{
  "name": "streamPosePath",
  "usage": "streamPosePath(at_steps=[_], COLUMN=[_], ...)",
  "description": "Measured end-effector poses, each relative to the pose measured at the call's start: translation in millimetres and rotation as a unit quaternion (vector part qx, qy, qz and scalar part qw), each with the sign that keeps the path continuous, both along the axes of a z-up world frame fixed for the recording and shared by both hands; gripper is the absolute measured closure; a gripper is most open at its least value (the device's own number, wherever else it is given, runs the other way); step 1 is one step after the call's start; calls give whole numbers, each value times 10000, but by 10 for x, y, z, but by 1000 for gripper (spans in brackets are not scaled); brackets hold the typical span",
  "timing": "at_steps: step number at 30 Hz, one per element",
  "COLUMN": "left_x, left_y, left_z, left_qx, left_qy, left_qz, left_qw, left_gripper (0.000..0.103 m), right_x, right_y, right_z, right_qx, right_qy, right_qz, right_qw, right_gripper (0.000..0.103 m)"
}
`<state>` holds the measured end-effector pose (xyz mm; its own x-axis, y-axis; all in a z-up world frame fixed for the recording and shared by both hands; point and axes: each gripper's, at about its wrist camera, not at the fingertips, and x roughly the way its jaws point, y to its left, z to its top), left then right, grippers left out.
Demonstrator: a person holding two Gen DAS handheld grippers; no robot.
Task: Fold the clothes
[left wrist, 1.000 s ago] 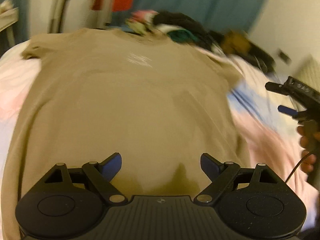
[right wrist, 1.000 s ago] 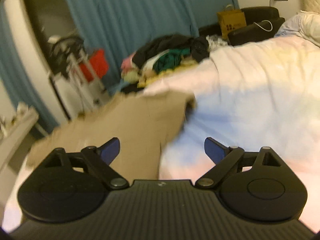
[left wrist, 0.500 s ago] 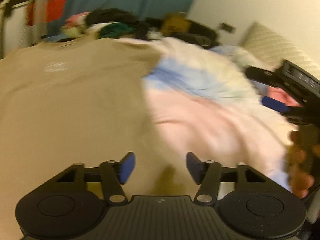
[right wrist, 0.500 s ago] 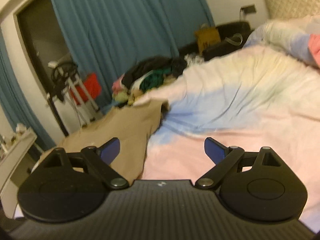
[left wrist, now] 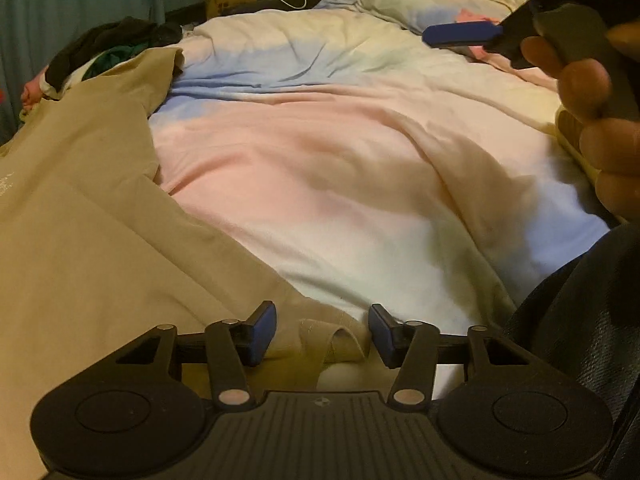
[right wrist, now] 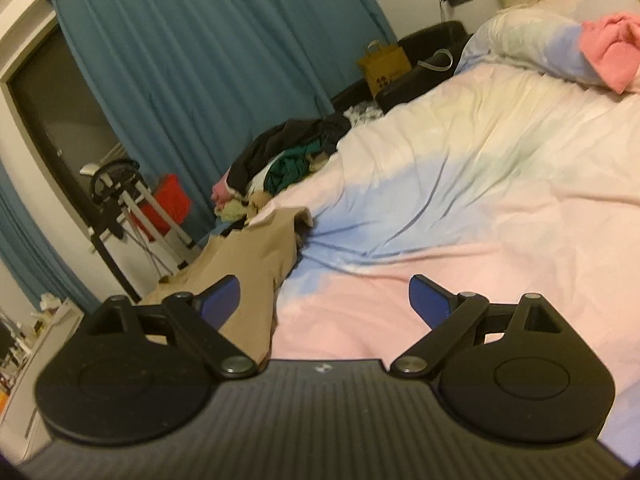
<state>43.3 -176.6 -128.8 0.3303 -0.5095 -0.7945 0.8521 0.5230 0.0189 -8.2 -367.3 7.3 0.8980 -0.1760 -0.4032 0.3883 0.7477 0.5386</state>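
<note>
The big tan cotton T-shirt (left wrist: 80, 248) lies flat on my soft pink-and-blue bed cover (left wrist: 340, 160). My left gripper (left wrist: 322, 330) has just slid over to the shirt's bottom corner, jaws open around the hem. Now I can pinch it. My right gripper (right wrist: 322, 300) waits above the bed, open, holding nothing.
</note>
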Motion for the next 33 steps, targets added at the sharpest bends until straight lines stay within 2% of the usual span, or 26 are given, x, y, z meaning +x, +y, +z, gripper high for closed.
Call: streamPosePath(at_steps=[3,6,8,10,14,17,19,21,22,24,25,27,29,33], left_x=[-28,-77,-142,-164,-133,-81,-41,-5,13,58,88,185,324,644], left_y=[86,189,233,253,206,229,288,393,461,641,747,991,1231,1608], left_z=[35,188,284,277,34,-8,108,273,365,556,659,828,942,988], left_qx=[-200,-660,-895,-1001,-701,-631,-708,-798,-837,-903,-949,-1109,-1323,-1807], left_qy=[-131,-310,-388,-143,335,513,688,721,672,426,298,142,55,-206], left_qz=[-9,-27,-209,-333,-259,-118,13,148,257,609,817,1253,1727,2684], left_qw=[9997,9973,9950,9943,9966,9966,9951,9941,9939,9931,9917,9858,9760,9460], left_gripper=[96,98,99,99,99,95,81,53,48,26,21,20,16,13], right_x=[30,-17,-59,-76,-53,-11,13,78,126,304,424,725,1072,1851], right_y=[-5,-29,-43,-9,86,106,90,63,45,16,4,-20,-46,-183], right_z=[-23,-12,-2,40,101,86,62,43,35,13,0,-50,-124,-432], right_qx=[50,113,137,2,-260,-205,14,291,453,762,910,1156,1361,1770], right_qy=[27,-98,-213,-357,-503,-476,-528,-595,-635,-686,-701,-695,-662,-563], right_qz=[16,-45,-95,-99,65,231,371,509,577,751,853,1023,1166,1179], right_qw=[10000,9999,9996,9993,9984,9984,9979,9965,9953,9919,9897,9856,9816,9755], right_gripper=[10,10,10,10,10,10,10,10,9,9,9,9,9,10])
